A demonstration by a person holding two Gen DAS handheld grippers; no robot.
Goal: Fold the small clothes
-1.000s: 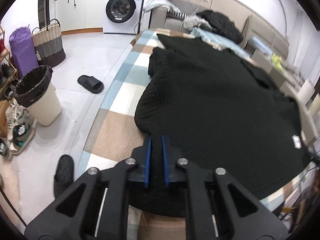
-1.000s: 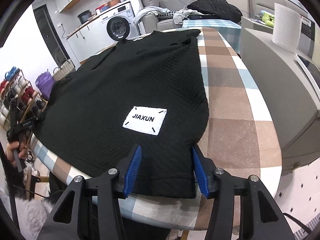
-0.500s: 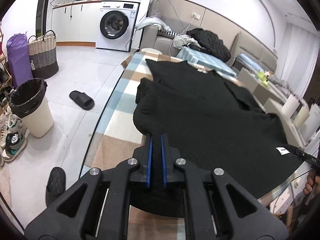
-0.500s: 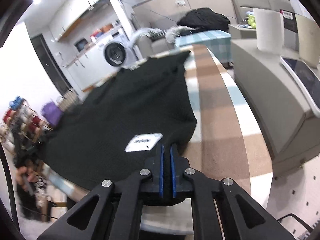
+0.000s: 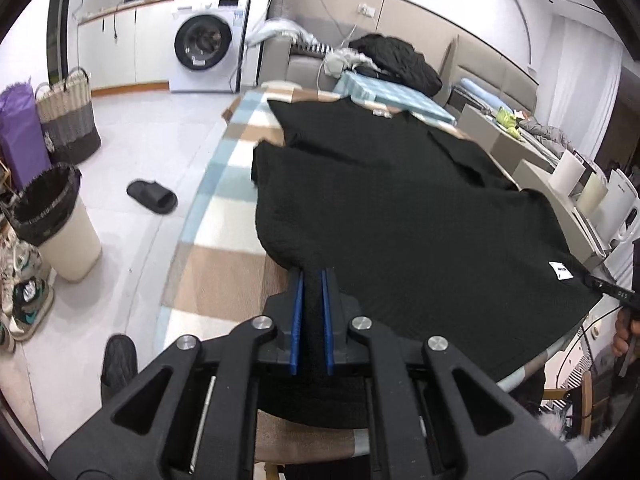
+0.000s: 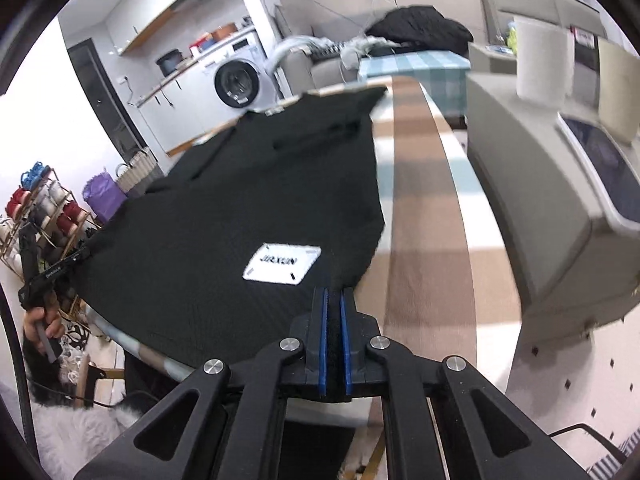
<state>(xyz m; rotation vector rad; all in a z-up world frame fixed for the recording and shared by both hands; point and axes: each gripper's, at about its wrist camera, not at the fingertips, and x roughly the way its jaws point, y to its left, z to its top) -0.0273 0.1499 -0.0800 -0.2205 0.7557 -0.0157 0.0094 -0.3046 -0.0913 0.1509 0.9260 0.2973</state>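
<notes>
A black textured top [image 5: 400, 216] lies spread across a long surface [image 5: 224, 268] covered in a tan, blue and white checked cloth. The garment fills most of the surface, its hem hanging just over the near edge and its collar towards the far end. A white patch label [image 6: 282, 265] sits near the hem, close to the near right corner.

The left claw [image 5: 311, 316] is closed, its blue pads pinching the hem by the near left corner of the garment. The right claw [image 6: 333, 344] is likewise closed on the hem at the opposite corner, just beside the label. The fabric between the two grips looks lifted slightly off the surface.

The folding appears barely begun: one sleeve seems tucked in on the left side, but the body remains laid out at full length. The main folds probably remain to be made.
</notes>
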